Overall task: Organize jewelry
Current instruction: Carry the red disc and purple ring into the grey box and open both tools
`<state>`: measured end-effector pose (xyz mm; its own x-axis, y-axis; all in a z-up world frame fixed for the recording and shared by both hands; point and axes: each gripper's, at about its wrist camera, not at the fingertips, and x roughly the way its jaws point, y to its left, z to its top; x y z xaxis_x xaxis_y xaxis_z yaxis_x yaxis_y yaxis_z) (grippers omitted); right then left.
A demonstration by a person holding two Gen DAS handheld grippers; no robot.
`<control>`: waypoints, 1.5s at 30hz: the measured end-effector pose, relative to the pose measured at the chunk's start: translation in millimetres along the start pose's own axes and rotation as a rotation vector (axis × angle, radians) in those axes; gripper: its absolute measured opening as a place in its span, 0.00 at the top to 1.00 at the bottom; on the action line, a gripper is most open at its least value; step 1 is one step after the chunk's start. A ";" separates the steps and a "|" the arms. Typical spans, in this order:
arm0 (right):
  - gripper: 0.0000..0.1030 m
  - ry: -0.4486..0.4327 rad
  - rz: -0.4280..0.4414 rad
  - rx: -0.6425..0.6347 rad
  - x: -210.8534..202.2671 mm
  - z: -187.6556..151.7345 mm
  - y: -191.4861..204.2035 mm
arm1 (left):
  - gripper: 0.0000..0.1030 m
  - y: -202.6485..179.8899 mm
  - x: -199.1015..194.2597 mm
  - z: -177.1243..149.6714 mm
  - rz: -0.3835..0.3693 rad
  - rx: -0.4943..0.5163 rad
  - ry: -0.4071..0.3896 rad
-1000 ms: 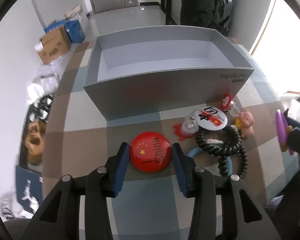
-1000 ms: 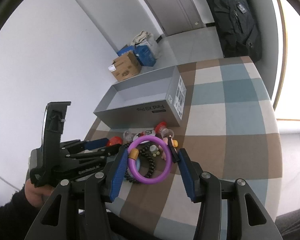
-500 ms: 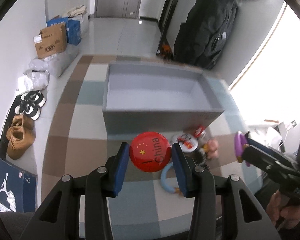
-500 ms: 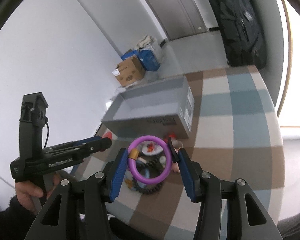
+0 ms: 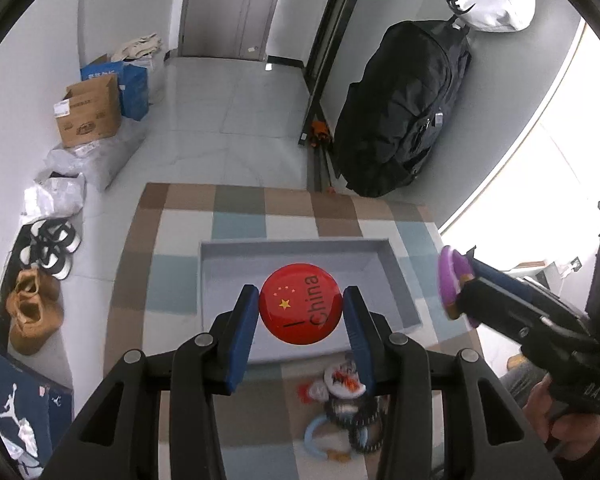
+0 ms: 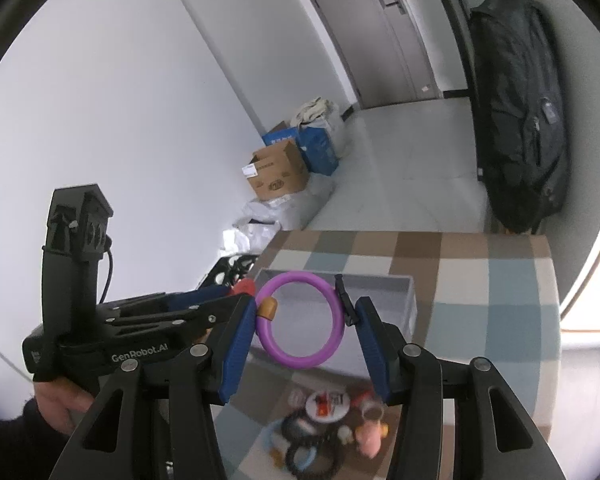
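The left gripper (image 5: 301, 312) is clamped on a round red badge (image 5: 301, 304) printed with yellow stars and the word "China", one blue finger pad (image 5: 242, 334) pressing each side of its rim, the badge held face-up above the open grey box (image 5: 216, 276). The right gripper (image 6: 306, 322) pinches a purple ring bracelet (image 6: 300, 320) with an orange bead across its width, and through the hoop the same grey box (image 6: 404, 292) shows below; in the left wrist view this bracelet (image 5: 452, 276) hangs just beside the box's right wall. The box interior under both held pieces is bare, its walls low, with checked tablecloth (image 5: 180, 264) running past it to the far and left table edges. On the cloth nearer than the box, below the jaws, lies a blurred heap: a white badge (image 6: 326, 402), black beaded coils (image 6: 312, 456), a light blue ring (image 5: 320, 438) and a small pink figure (image 6: 370, 440). Beyond the table edge sit a cardboard carton (image 5: 88, 114) and a black bag (image 5: 400, 112).
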<state>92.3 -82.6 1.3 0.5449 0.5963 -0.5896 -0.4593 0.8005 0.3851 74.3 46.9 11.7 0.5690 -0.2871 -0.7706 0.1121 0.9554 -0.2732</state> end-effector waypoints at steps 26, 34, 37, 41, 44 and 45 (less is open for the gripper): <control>0.42 0.119 0.032 0.099 73.1 5.7 -41.4 | 0.58 26.2 55.3 12.3 -0.175 -0.119 0.136; 0.12 0.032 0.037 0.105 46.7 9.1 -43.9 | 0.37 23.8 38.6 10.4 -0.169 -0.114 0.086; 0.10 0.024 0.032 0.118 41.8 8.4 -44.3 | 0.36 20.1 36.5 9.6 -0.141 -0.101 0.069; 0.01 -0.001 0.023 0.125 32.2 7.0 -44.0 | 0.36 15.2 30.7 7.0 -0.074 -0.083 0.038; 0.00 -0.025 0.012 0.121 22.3 5.5 -43.7 | 0.36 16.0 22.7 2.9 -0.028 -0.084 -0.004; 0.00 -0.029 0.010 0.120 20.2 5.2 -43.6 | 0.36 16.2 20.3 1.4 -0.016 -0.081 -0.015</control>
<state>127.0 -105.2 -23.7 0.5615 0.6041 -0.5655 -0.3780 0.7952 0.4742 88.9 56.6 -7.6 0.5801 -0.3002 -0.7572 0.0550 0.9419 -0.3313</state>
